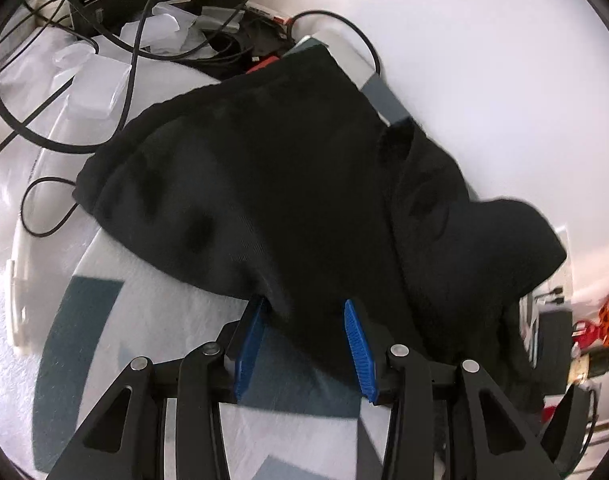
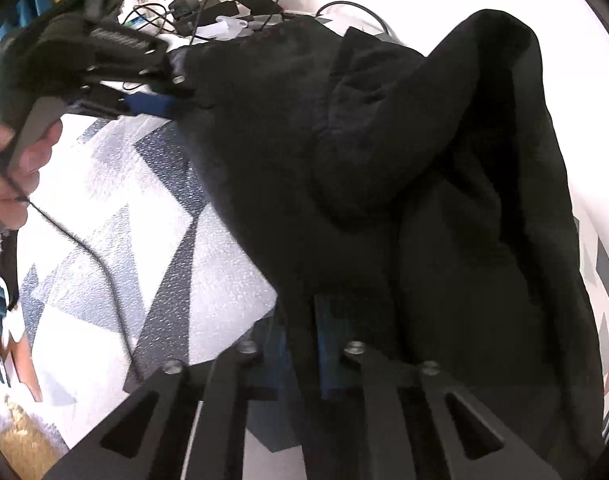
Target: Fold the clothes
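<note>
Garment: black knit sweater (image 1: 288,184), bunched and half-folded, lying across a white and grey triangle-patterned cloth (image 2: 116,240) that covers the work surface.
Left gripper (image 1: 304,344): 2 blue ribbed pads (image 1: 248,348) stand partly apart, and the near hem of the sweater hangs down into the gap between them; the left pad touches the fabric edge, the right pad stands clear of it, so no firm pinch here.
Left gripper, other view (image 2: 152,100): reaching in from the left with a person's hand (image 2: 20,172) on its handle, blue tip against the sweater's far edge.
Right gripper (image 2: 304,344): jaws pulled in narrow, black fabric draped right over the blue pads and caught between them.
Fold: 1 thick flap (image 2: 384,128) lifted and doubled over the body of the sweater.
Background: black cables (image 1: 132,40) tangled at the far end of the table.
</note>
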`<state>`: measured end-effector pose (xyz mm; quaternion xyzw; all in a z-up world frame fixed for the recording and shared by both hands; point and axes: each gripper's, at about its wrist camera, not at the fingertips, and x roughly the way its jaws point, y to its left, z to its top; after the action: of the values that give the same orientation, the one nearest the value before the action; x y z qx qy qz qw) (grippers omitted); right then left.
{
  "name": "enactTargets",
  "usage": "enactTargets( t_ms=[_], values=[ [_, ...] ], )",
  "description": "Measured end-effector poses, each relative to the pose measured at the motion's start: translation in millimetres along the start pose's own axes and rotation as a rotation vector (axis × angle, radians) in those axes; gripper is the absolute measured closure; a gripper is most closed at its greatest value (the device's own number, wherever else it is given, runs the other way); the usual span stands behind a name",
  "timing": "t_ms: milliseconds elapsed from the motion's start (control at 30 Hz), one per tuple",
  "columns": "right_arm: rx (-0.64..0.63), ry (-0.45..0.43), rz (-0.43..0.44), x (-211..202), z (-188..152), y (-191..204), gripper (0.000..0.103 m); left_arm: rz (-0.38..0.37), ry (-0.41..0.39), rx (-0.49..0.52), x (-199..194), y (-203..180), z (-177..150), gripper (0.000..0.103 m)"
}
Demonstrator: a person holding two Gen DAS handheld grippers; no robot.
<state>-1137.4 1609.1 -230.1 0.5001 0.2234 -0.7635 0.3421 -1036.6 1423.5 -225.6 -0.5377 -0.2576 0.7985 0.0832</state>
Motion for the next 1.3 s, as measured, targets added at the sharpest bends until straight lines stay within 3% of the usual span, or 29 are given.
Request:
enactTargets(
  t_ms=[67, 300, 467, 633, 733, 833, 933, 1000, 1133, 1300],
  values=[
    [0.007, 0.007, 0.032, -1.6, -3.2, -1.5, 0.096, 0.011, -0.004, 0.015, 1.8, 1.2, -2.0, 0.096],
    [0.013, 0.046, 0.157, -10.6, -16.6, -6.8, 0.097, 0.029, -0.062, 0.058, -23.3, -1.2, -31.8, 0.097],
    [-0.036, 0.085, 0.235, -16.5, -26.4, -11.3, 0.098, 0.065, -0.076, 0.065, -40.0, -15.0, -76.8, 0.097],
    [-0.096, 0.157, 0.337, -29.7, -57.3, 0.2, 0.098, 0.100, -0.026, 0.011, -65.8, -0.2, -151.4, 0.096],
    [-0.130, 0.203, 0.382, -33.6, -75.3, 9.8, 0.097, 0.138, 0.043, -0.011, -69.5, 7.5, -187.7, 0.091],
    [-0.127, 0.254, 0.431, -38.7, -84.5, 13.3, 0.088, 0.134, 0.066, -0.091, -82.7, 20.5, -207.2, 0.086],
    [-0.117, 0.177, 0.434, -64.1, -63.4, 12.4, 0.072, 0.115, 0.017, -0.158, -110.7, 28.0, -211.8, 0.082],
    [-0.099, 0.070, 0.389, -91.5, -48.4, -2.6, 0.054, 0.105, -0.009, -0.197, -127.4, 33.2, -211.4, 0.068],
    [-0.029, -0.039, 0.318, -117.4, -40.9, -29.7, 0.050, 0.021, -0.061, -0.286, -148.4, 35.6, -206.6, 0.068],
    [0.079, -0.074, 0.406, -91.9, -29.6, -11.0, 0.049, -0.013, -0.105, -0.307, -156.1, 16.3, -199.3, 0.068]
  ],
)
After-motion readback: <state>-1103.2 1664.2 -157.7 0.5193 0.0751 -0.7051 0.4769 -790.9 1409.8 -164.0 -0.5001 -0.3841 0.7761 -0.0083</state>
